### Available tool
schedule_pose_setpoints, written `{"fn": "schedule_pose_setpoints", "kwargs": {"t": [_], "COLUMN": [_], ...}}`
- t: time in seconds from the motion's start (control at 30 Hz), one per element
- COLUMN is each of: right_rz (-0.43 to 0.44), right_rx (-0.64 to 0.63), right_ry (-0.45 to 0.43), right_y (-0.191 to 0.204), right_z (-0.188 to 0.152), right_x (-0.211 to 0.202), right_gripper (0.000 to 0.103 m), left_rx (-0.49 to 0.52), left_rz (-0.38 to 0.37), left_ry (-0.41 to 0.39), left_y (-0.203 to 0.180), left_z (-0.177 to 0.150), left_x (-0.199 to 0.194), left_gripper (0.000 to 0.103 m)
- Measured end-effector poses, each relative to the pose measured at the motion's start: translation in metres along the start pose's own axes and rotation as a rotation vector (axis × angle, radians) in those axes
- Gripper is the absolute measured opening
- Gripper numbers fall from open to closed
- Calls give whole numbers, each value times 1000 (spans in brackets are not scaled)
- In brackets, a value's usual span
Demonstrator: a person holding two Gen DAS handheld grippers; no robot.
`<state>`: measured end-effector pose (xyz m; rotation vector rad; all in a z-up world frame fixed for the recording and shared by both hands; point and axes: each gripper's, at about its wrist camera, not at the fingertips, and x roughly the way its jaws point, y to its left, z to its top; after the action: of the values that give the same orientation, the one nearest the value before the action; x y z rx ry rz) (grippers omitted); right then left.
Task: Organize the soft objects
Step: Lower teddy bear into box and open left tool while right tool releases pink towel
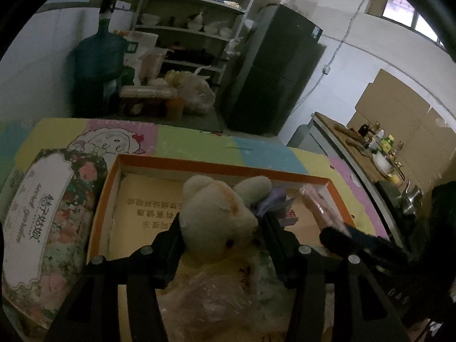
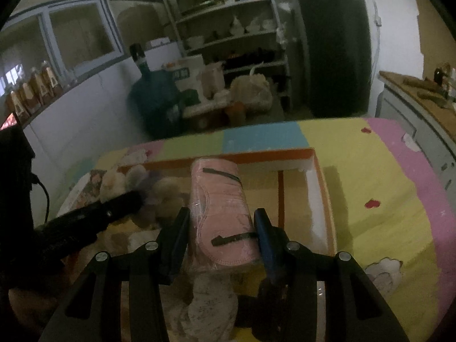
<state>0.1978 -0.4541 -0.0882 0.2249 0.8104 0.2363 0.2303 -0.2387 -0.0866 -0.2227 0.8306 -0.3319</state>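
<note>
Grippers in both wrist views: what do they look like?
Both are matte black two-finger units with angular linkage arms and silver pivot screws. The left gripper has black fingers; the right gripper has one finger that looks blue. A black cable trails at the left.

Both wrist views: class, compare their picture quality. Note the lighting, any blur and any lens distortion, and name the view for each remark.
Left wrist view: dim but fairly sharp; the teddy bear and the print in the orange-rimmed box are readable; fisheye bends the shelves, corners are black. Right wrist view: equally dim, softer; the pink mask pack is clear, the background smeared; the same curving.
</note>
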Motion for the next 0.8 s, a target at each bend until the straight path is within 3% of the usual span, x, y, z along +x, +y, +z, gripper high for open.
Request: {"fn": "schedule_pose_setpoints", "kwargs": {"t": [0.23,0.33,0.43,0.53,0.8], "right_rz": [29,40,58,71,87], "right_rx": [11,16,24,35,71], "right_ry": [29,30,15,3,-103], "right_y": [-3,-4,-5,-5,-11], "right_z": [-3,-3,-3,-4,-9], "right_x": [8,9,6,3,-23], "right_gripper": [49,51,61,65,70], "left_rx": [-44,-40,-38,-36,71], "left_rz": [-12,-12,2,-1,43], "left_ry": [25,-7,-51,-79,-210], "left_y": [9,8,7,5,-9], "left_z": [0,0,-1,-2,-8], "left_x": [4,-1,-10,-19,-64], "left_gripper": [59,71,77,83,84]}}
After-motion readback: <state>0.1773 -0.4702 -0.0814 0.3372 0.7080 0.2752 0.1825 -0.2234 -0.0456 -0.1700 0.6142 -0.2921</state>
